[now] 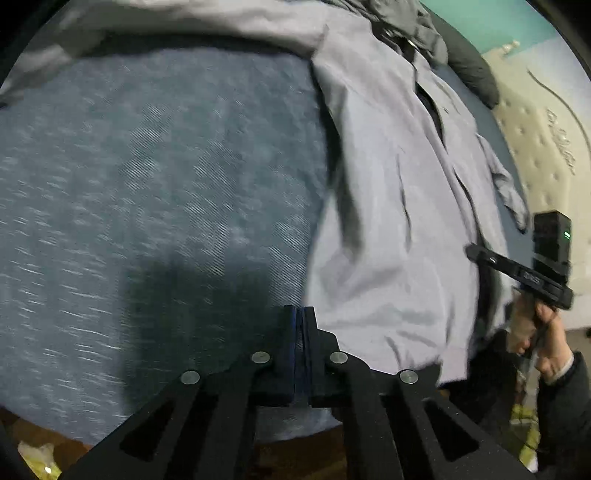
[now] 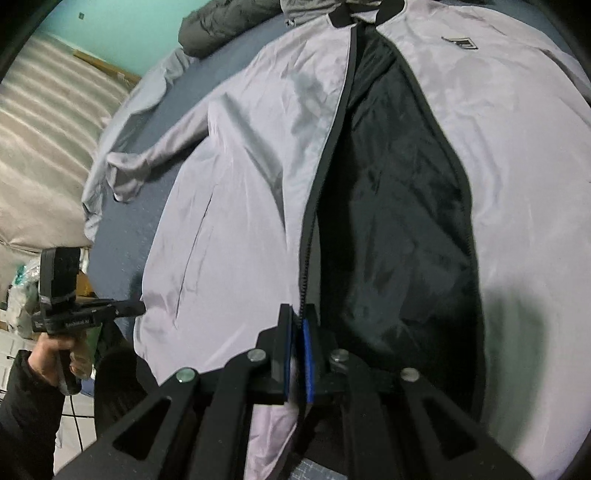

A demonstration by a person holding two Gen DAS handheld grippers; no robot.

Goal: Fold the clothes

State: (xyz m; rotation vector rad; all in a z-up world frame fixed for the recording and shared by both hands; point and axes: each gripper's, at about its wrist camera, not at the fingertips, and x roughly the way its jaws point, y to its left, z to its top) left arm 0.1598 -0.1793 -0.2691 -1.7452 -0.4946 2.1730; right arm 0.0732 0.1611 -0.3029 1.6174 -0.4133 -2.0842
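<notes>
Jacket (image 2: 229,177), pale grey with a black lining (image 2: 391,206), lies unzipped and face up on the blue bed (image 1: 147,166), collar toward the far side, where a heap of dark clothes (image 2: 225,26) sits. Going left to right: your left gripper (image 1: 303,321) hovers over bare bedspread just beside the jacket's hem, its blue-padded fingers pressed together with nothing between them. In the right wrist view you can see your left hand (image 2: 62,354), in a dark sleeve, wrapped around that gripper's handle at the bed's edge, the tool pointing level toward the jacket's side. One grey sleeve (image 2: 136,162) trails out flat across the bedspread. Your right gripper (image 2: 298,325) sits low at the hem, fingers nearly together and pinching the zipper edge (image 2: 314,229) of the front panel. From the left wrist camera your right hand (image 1: 546,332) grips its handle upright, the tool angled down at the jacket.
</notes>
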